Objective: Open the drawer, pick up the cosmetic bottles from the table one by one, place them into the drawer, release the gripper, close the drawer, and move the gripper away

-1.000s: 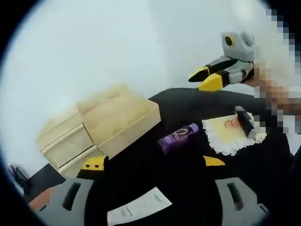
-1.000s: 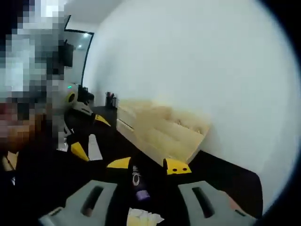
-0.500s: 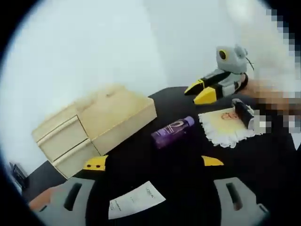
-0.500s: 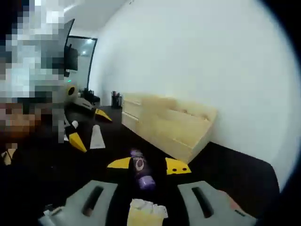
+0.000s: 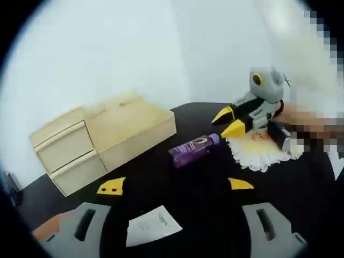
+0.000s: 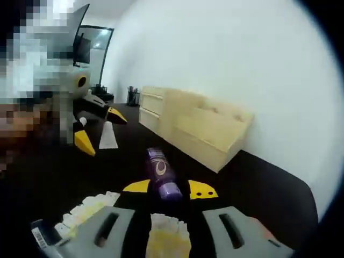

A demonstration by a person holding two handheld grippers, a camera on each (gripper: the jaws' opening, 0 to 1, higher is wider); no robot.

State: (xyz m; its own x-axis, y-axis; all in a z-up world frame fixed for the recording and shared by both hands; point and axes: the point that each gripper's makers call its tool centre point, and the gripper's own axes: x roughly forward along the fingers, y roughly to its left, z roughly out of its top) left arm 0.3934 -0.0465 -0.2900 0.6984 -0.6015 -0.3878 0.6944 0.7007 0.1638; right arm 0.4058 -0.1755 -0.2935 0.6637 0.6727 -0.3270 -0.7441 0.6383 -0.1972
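Right gripper view: right gripper [image 6: 169,188] jaws spread around purple bottle [image 6: 162,173]; left gripper [image 5: 175,185] likewise spread.

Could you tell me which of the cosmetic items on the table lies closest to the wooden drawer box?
The purple bottle, lying on its side on the black table beside the wooden drawer box. The dark tube rests farther off on the white frilly cloth.

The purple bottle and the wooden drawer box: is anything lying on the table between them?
No. In the left gripper view, only bare black table separates the purple bottle from the drawer box.
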